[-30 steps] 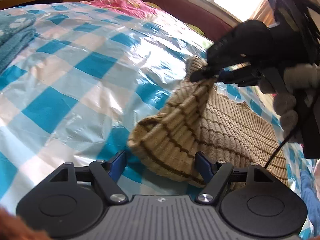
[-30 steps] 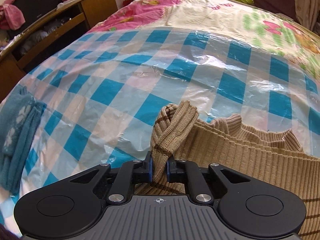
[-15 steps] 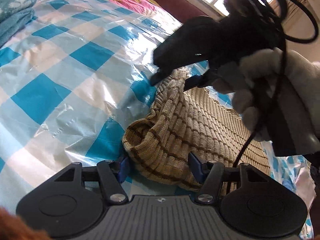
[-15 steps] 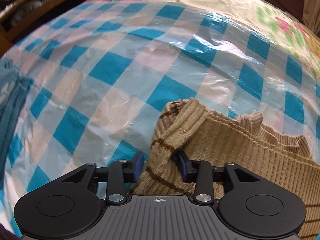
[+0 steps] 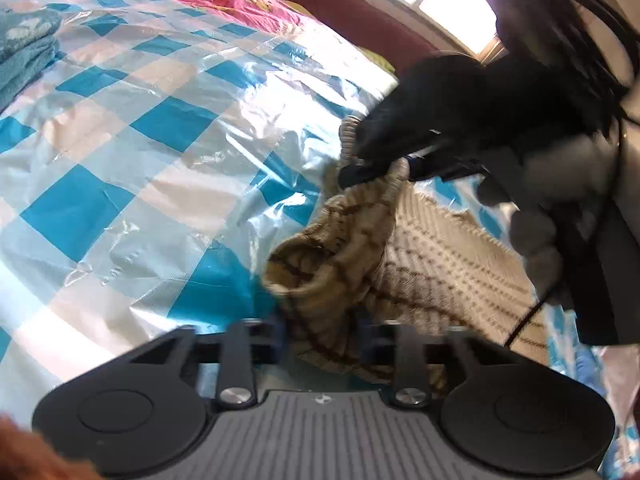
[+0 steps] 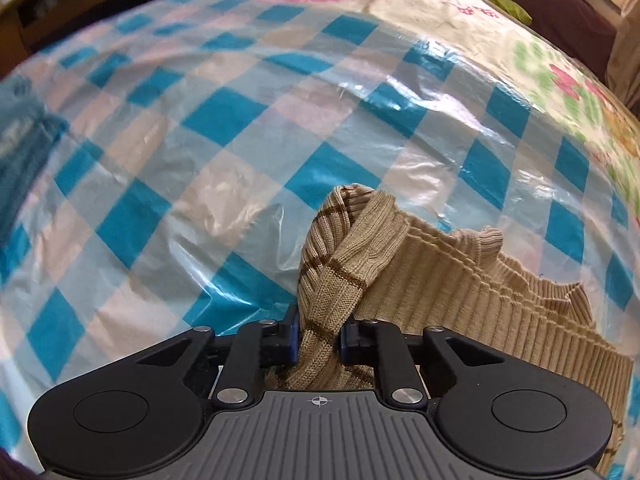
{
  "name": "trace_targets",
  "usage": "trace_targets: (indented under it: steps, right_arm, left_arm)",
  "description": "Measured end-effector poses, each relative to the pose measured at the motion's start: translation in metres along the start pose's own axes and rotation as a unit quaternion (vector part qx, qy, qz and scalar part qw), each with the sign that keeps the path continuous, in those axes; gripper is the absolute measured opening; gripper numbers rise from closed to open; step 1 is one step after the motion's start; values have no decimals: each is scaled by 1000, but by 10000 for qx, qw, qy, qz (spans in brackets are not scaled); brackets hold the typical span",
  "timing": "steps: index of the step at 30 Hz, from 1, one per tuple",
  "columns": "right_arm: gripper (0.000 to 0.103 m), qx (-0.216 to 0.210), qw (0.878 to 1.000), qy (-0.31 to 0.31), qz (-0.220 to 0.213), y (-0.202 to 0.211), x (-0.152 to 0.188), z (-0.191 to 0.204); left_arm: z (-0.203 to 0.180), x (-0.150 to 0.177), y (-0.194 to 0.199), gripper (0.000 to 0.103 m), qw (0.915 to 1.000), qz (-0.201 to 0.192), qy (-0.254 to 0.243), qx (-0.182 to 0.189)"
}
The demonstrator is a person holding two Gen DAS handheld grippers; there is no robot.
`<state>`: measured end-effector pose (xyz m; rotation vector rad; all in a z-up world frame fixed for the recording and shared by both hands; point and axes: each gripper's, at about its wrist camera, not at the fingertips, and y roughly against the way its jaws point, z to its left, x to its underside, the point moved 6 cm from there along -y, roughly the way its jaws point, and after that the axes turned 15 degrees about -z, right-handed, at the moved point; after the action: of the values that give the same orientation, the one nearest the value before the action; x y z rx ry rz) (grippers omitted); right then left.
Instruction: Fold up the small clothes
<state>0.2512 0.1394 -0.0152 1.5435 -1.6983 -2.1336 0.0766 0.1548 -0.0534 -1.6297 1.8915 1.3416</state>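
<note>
The tan ribbed knit sweater with brown stripes (image 6: 460, 292) looks soft and limp. The right gripper (image 6: 319, 334) pinches its bunched sleeve; the left gripper (image 5: 320, 334) straddles a fold nearer the hem, jaws apart.

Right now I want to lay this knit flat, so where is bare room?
Bare checked plastic sheet lies between the tan ribbed sweater and the folded teal towel. It is crowded around both grippers.

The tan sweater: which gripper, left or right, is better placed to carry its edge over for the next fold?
Probably the right gripper: its jaws pinch a bunched corner of the tan sweater. The left gripper has knit between its fingers, but its jaws stand wider and the view is blurred.
</note>
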Motion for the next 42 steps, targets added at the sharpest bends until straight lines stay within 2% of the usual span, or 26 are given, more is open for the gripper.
trace_targets:
  steps: [4, 8, 12, 17, 23, 27, 29, 31, 33, 36, 39, 42]
  right_arm:
    - [15, -259, 9978, -489, -353, 33, -4, -30]
    - [15, -415, 9907, -1090, -705, 70, -2, -78]
    - [15, -478, 9807, -1583, -1042, 106, 8, -133]
    - [15, -349, 9647, -2258, -1307, 130, 40, -210]
    - [15, -250, 9461, -3014, -1157, 111, 98, -273]
    - [17, -250, 9383, -3319, -939, 90, 131, -290]
    - [21, -300, 9291, -3553, -986, 88, 144, -298]
    - [23, -405, 9182, -3789, -1083, 92, 151, -303]
    - [25, -391, 9133, -3885, -1158, 99, 155, -308]
    - [26, -228, 9134, -3842, -1323, 118, 160, -313]
    - [26, -79, 9167, -3699, -1509, 146, 170, -310]
    - [26, -389, 9167, -3607, -1677, 178, 180, -290]
  left_arm:
    - [-22, -10, 10, 25, 9995, -180, -140, 207]
    - [-70, -16, 15, 24, 9964, -231, -351, 731]
    - [-129, -10, 18, 23, 9883, -182, -755, 1312]
    - [-195, 18, 3, 23, 9743, 80, -1366, 1790]
    - [-246, 75, -30, 23, 9578, 541, -2116, 1867]
    - [-253, 110, -43, 24, 9452, 903, -2622, 1723]
    - [-255, 118, -39, 28, 9406, 942, -2759, 1740]
    - [-257, 121, -31, 42, 9354, 974, -2847, 1859]
    - [-259, 121, -19, 50, 9296, 995, -2901, 2043]
    - [-254, 117, 2, 53, 9219, 990, -3011, 2229]
    - [-236, 108, 17, 55, 9224, 1030, -2990, 2217]
    - [-216, 97, 27, 55, 9309, 945, -2917, 1984]
